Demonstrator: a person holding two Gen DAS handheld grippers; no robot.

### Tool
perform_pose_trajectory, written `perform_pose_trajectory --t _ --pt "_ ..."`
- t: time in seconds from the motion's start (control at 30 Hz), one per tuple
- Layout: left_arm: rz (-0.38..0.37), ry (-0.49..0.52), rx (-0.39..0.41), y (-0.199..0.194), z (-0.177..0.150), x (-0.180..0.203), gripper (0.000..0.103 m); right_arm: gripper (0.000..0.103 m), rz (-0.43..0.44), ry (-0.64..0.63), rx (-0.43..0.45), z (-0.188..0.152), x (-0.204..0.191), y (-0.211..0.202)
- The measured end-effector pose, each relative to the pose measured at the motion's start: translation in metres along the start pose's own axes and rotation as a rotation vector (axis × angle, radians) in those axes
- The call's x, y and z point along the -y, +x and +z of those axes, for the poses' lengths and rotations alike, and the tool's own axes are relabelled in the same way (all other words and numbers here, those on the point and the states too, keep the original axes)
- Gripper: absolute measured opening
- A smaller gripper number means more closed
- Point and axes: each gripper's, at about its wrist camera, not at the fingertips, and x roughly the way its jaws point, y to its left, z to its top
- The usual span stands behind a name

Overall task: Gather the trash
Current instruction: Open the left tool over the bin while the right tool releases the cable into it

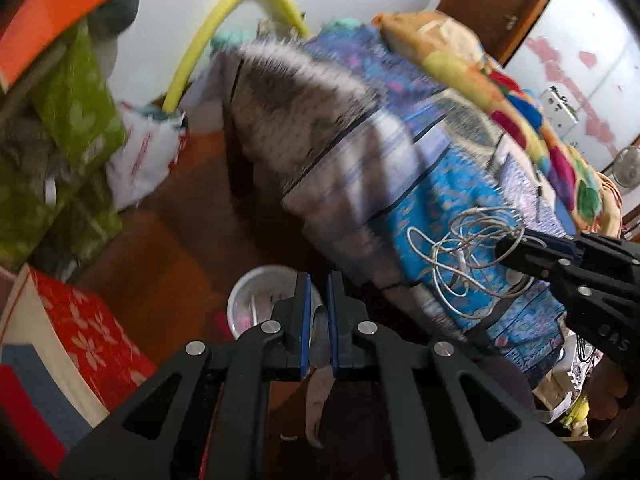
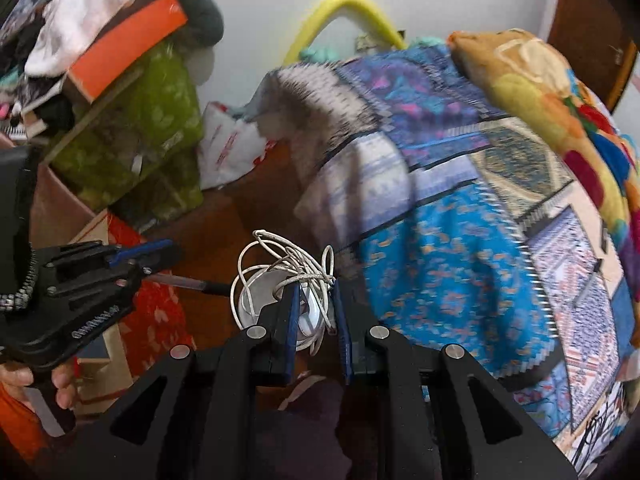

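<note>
Cluttered bedroom, a patchwork blanket (image 2: 460, 240) draped over the bed above a brown wooden floor (image 1: 168, 240). The right gripper (image 2: 314, 300) is clamped on a tangled white cable (image 2: 288, 268), carried above a white bucket (image 1: 256, 296) on the floor. The left gripper (image 1: 318, 292) is pinched on a pen (image 2: 188, 282), beside the cable.

black grippers (image 2: 314, 312), blue pads, perhaps orange sleeve (image 2: 16, 420)

Home bedroom: patchwork bedspread (image 2: 460, 240), pillow (image 1: 500, 92), cluttered shelf w/ clothes (image 2: 92, 52).
</note>
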Motion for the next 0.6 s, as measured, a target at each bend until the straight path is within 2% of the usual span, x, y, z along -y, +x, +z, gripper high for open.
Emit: perform_pose_trajectory --t 0.17,0.33,0.47,0.6 --pt "0.008 -0.046 -0.08 0.044 -0.009 -0.022 0.007 0.016 0.006 -0.029 -0.057 0.003 -0.017 0.029" --pt "-0.032 -0.123 -0.126 0.081 -0.009 -0.038 0.009 0.016 0.008 -0.041 -0.104 0.005 -0.022 0.055" --pt "-0.021 -0.183 -0.141 0.098 -0.008 -0.053 0.028 0.016 0.014 -0.031 -0.143 0.009 -0.019 0.074" --pt "-0.007 -0.188 -0.137 0.097 -0.011 -0.065 0.03 0.016 0.03 -0.036 -0.17 0.011 -0.021 0.087"
